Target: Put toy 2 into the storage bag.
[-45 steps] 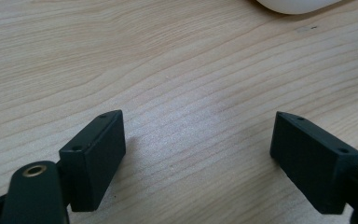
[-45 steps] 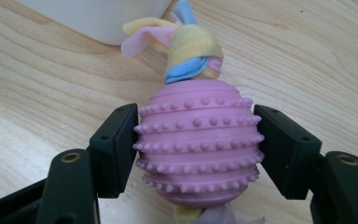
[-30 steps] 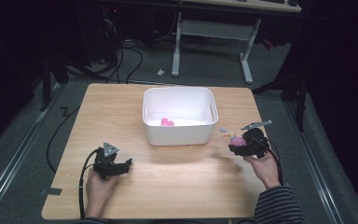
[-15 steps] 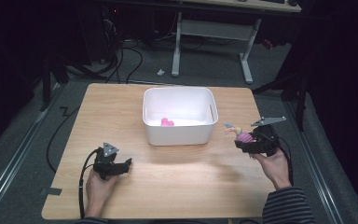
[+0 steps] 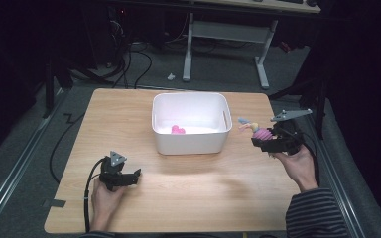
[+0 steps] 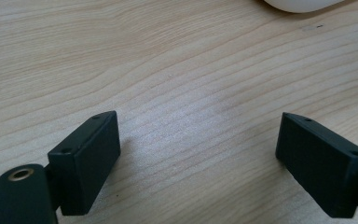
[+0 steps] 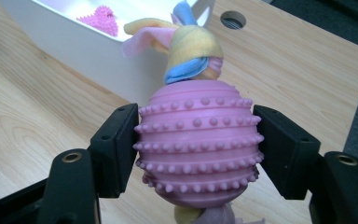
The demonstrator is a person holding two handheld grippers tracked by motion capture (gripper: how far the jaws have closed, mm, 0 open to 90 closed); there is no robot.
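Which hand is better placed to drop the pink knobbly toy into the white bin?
Right. The right gripper is already shut on the pink knobbly toy, raised beside the white bin. The left gripper rests open on the table, holding nothing.

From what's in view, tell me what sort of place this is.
Probably a lab or workshop set up for recording: a wooden table on a dark floor, cables trailing behind it, and a metal-legged desk beyond.

I'm in a dim lab or workroom: bare wooden table (image 5: 188,198), grey carpet, loose cables (image 5: 129,64), a desk frame (image 5: 223,34) behind.
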